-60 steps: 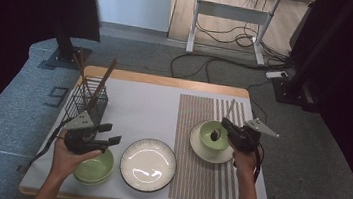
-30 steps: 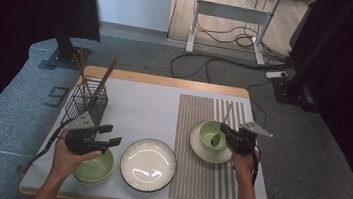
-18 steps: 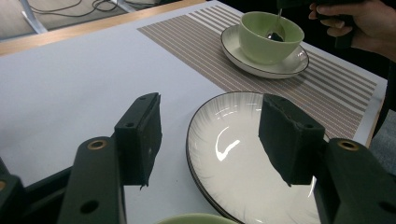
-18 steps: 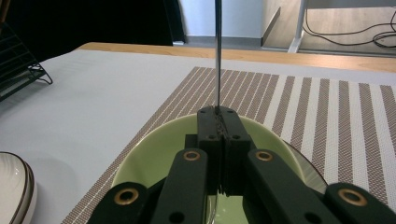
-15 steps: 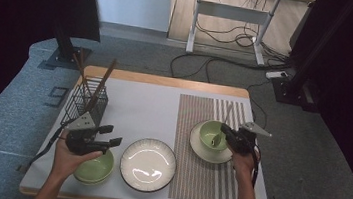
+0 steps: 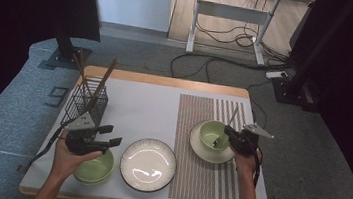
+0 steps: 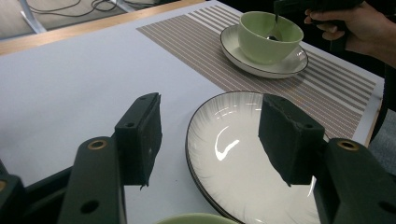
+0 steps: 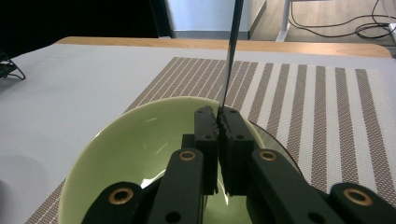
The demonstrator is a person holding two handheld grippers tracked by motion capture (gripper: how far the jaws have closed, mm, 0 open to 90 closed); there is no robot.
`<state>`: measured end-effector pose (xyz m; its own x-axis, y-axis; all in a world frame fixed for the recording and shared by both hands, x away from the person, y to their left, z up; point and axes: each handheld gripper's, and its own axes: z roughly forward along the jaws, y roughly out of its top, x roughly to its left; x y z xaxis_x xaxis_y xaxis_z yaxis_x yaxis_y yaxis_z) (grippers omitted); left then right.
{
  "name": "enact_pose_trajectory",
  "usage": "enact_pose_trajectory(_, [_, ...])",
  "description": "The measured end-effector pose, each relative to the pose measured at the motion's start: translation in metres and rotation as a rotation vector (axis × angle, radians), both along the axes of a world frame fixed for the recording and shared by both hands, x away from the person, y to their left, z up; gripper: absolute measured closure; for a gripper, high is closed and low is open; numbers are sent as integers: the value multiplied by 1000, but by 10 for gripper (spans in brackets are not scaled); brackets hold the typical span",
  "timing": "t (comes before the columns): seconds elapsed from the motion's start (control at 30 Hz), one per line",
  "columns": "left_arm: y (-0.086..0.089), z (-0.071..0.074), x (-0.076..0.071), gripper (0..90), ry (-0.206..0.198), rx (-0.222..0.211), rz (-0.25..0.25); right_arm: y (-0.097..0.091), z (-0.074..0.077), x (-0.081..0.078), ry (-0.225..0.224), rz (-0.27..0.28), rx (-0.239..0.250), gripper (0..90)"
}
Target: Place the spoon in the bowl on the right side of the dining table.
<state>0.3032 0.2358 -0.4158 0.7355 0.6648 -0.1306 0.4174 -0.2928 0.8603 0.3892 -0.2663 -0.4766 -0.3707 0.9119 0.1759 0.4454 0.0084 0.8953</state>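
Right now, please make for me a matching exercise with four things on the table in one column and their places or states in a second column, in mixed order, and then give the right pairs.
Things:
1. spoon
2. glossy plate
3. wire basket
4. left gripper

Places or states:
A. holds upright wooden sticks at the table's left
B. pinched between the right gripper's jaws, over the green bowl
C. open, with nothing between its jaws
D. lies empty between the two green bowls

Pairs: 1-B, 2-D, 3-A, 4-C
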Motion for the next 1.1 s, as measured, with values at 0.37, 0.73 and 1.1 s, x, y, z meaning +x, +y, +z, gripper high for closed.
enact_pose_trajectory(0.37, [0,0,0,394,8,2,-6,-6,-1,1,-19,-46,-29,827])
enact_pose_trajectory(0.73, [0,0,0,394,8,3,-9,-11,-3,1,-20,-77,-33,804])
enact_pose_trajectory(1.1, [0,0,0,394,6,5,-7,-16,-7,3,14,-89,-18,766])
